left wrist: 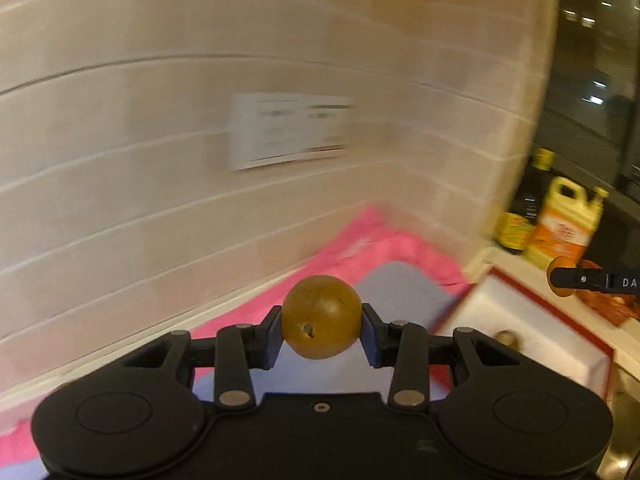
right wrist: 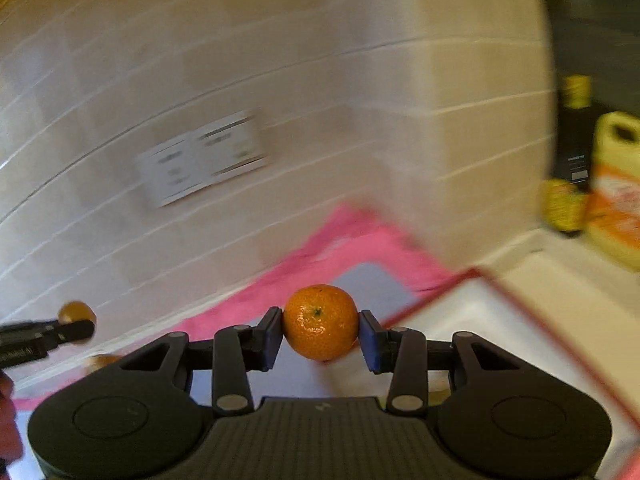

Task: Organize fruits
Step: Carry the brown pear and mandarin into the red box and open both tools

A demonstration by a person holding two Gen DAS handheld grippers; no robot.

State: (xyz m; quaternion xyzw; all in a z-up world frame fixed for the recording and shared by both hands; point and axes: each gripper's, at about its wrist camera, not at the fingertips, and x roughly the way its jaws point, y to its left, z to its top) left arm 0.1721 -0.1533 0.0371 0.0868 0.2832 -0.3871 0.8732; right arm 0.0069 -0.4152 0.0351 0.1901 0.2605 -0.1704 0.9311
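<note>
Between blue pads (right wrist: 272,336), a mandarin (right wrist: 321,322)

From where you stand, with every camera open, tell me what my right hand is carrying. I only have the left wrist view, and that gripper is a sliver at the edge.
Observer: The right gripper is shut on an orange mandarin, held between its blue pads.
Operator: Tell me how the fruit sits.
Observer: Its green stem mark faces the right wrist camera, near the top.
Operator: Say what lies ahead of it.
Observer: A white tray with a red rim fills the lower right of that view, next to the pink cloth.
</note>
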